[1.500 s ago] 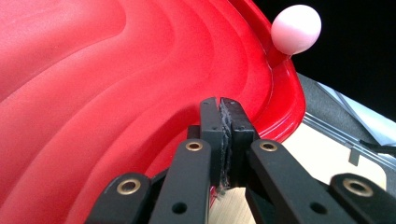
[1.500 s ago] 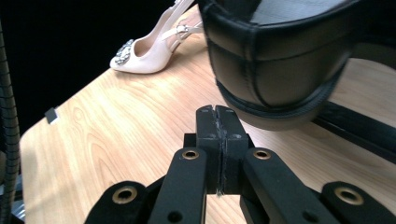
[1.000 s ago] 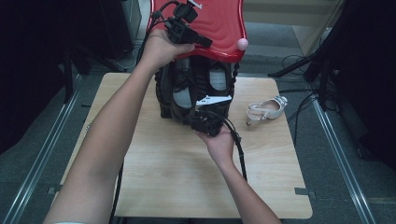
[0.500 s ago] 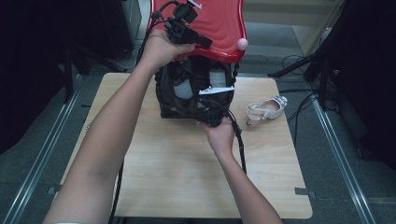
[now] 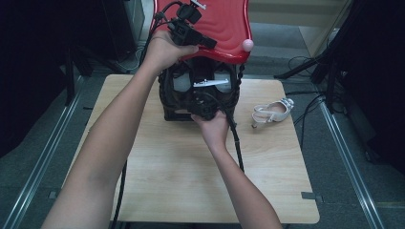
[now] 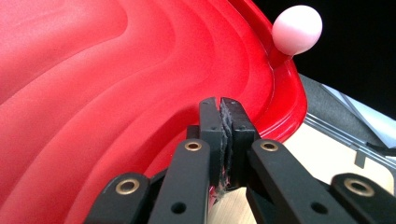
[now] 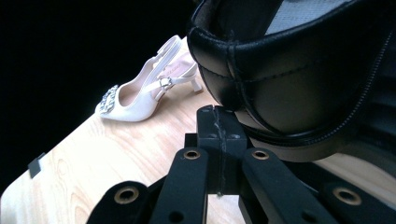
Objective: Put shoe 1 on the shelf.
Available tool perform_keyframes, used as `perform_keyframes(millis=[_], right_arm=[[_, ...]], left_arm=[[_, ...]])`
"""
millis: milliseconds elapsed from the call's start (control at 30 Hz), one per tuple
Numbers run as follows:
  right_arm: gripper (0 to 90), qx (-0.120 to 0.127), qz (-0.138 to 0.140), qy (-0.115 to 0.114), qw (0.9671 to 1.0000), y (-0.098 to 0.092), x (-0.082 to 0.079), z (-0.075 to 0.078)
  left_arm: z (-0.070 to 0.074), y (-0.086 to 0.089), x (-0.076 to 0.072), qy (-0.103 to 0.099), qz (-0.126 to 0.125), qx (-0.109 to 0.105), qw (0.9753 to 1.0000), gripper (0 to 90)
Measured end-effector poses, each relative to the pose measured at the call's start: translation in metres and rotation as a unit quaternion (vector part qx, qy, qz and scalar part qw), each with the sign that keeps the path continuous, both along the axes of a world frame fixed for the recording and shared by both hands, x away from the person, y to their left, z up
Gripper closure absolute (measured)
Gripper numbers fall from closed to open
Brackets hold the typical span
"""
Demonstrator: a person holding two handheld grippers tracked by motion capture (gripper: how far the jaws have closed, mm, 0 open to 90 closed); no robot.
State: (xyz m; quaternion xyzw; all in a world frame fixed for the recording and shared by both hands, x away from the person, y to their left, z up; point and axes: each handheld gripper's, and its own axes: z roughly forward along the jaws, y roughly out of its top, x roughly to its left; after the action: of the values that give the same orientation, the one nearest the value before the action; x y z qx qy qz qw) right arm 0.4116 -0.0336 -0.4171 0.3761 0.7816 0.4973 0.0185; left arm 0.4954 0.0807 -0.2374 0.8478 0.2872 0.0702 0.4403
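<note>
Right gripper (image 5: 206,109) nearer black bag (image 5: 200,90)

Right gripper (image 7: 219,140) jaws sitting pressed together, empty, just under black bag (image 7: 299,79) edge. White heeled sandal (image 7: 140,93) lying on table (image 7: 116,163) beyond.
</note>
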Motion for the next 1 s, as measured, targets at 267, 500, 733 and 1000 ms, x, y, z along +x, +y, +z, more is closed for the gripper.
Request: perform_keyframes(millis=[267,500,733,1000], right_arm=[[90.0,0.018,-0.002,0.01,0.9998,0.016,0.015,0.001],[90.0,-0.014,-0.003,0.025,0.9996,0.029,0.024,-0.005],[90.0,0.019,0.012,0.03,0.9993,0.011,0.007,-0.005],[90.0,0.019,0.034,0.011,0.9992,-0.018,-0.031,-0.007]], left_arm=[[0.0,-0.001,-0.004,-0.017,0.003,0.008,0.9998,88.1],[0.0,-0.003,-0.006,-0.025,0.006,0.014,0.9996,88.1],[0.0,-0.001,-0.006,-0.021,0.009,0.009,0.9997,86.4],[0.003,0.004,-0.011,-0.014,0.009,-0.009,0.9998,80.6]])
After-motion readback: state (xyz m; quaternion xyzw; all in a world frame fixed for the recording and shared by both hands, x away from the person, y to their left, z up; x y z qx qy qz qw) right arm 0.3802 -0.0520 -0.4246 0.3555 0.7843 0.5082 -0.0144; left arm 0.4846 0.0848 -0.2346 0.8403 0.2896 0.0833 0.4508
